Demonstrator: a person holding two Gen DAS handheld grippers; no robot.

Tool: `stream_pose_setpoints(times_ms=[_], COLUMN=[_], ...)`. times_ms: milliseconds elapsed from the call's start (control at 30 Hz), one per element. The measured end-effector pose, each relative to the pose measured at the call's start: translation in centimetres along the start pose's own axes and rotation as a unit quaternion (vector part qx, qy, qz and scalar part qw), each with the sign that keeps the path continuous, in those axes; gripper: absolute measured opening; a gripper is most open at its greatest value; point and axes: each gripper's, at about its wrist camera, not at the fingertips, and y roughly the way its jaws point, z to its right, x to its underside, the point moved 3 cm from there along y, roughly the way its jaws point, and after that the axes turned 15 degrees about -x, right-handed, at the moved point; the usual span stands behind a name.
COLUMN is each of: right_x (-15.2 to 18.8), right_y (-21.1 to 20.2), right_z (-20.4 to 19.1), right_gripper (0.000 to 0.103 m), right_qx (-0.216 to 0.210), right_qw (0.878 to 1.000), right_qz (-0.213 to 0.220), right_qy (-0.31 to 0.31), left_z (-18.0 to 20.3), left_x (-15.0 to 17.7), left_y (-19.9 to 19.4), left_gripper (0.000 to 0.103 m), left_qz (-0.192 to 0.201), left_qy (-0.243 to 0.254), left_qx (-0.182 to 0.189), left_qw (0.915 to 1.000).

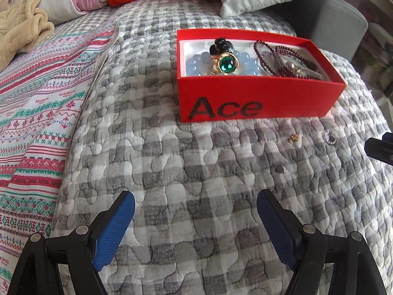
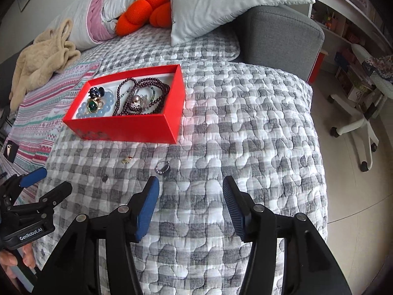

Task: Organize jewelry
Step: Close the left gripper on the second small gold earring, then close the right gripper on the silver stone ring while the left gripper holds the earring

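both my blue-padded left gripper (image 1: 195,200) and right gripper (image 2: 191,184) gape empty; small dark beaded ring (image 2: 163,167) at eleven o'clock just beyond right fingertips, red cardboard box (image 2: 127,125) further out.

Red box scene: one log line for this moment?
left gripper: open, empty | right gripper: open, empty | red box: jewelry inside | on quilt: silver ring, gold piece

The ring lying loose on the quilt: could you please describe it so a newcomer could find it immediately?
Start at the red box on the checked quilt. In front of it lie two loose pieces. The ring is the dark silvery hoop, unlike the smaller gold piece.
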Motion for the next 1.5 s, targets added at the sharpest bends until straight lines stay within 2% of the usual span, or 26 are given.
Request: stream_pose_setpoints(times_ms=[167,300,400,467,500,567,600,1100,1200,1267,1500], right_x=[0.9,1.2,1.3,1.4,1.4,1.3,1.3,1.5,1.5,1.5,1.4], right_y=[0.7,1.0,1.0,1.0,0.9,0.9,1.0,1.0,0.9,0.8,1.0], right_z=[0.2,0.6,1.3,1.8,2.1,2.5,2.7,4.0,4.1,4.2,4.0], right_gripper=[0.057,0.057,0.057,0.057,0.057,0.057,0.057,0.057,0.057,0.057,0.057], right_qx=[0.007,0.012,0.012,0.012,0.013,0.016,0.015,0.006,0.005,0.005,-0.001], right_qw=[1.0,1.0,0.999,0.999,0.999,0.999,0.999,0.999,0.999,0.999,0.999], right_qz=[-0.019,-0.027,-0.029,-0.03,-0.03,-0.03,-0.031,-0.035,-0.035,-0.034,-0.033], right_qy=[-0.003,-0.001,0.006,0.011,0.013,0.018,0.02,0.021,0.021,0.024,0.025], left_z=[1.9,3.9,5.4,6.2,6.6,7.4,7.7,9.4,9.6,9.5,8.9], left_x=[0.5,0.1,-0.4,-0.7,-0.8,-1.2,-1.4,-3.8,-4.0,-4.1,-4.1], left_y=[0.2,-0.1,-0.2,0.0,0.1,0.3,0.4,1.9,2.0,2.1,1.8], left_gripper=[0.085,0.084,0.067,0.046,0.04,0.023,0.021,0.018,0.012,0.005,0.005], left_qz=[0.004,0.027,0.031,0.026,0.023,0.022,0.022,0.03,0.033,0.032,0.03], left_qy=[0.022,0.034,0.039,0.039,0.04,0.044,0.046,0.03,0.031,0.028,0.022], left_qx=[0.014,0.054,0.088,0.11,0.122,0.131,0.132,0.119,0.107,0.099,0.097], left_qw=[0.9997,0.9976,0.9949,0.9929,0.9915,0.9902,0.9899,0.992,0.9932,0.9942,0.9946])
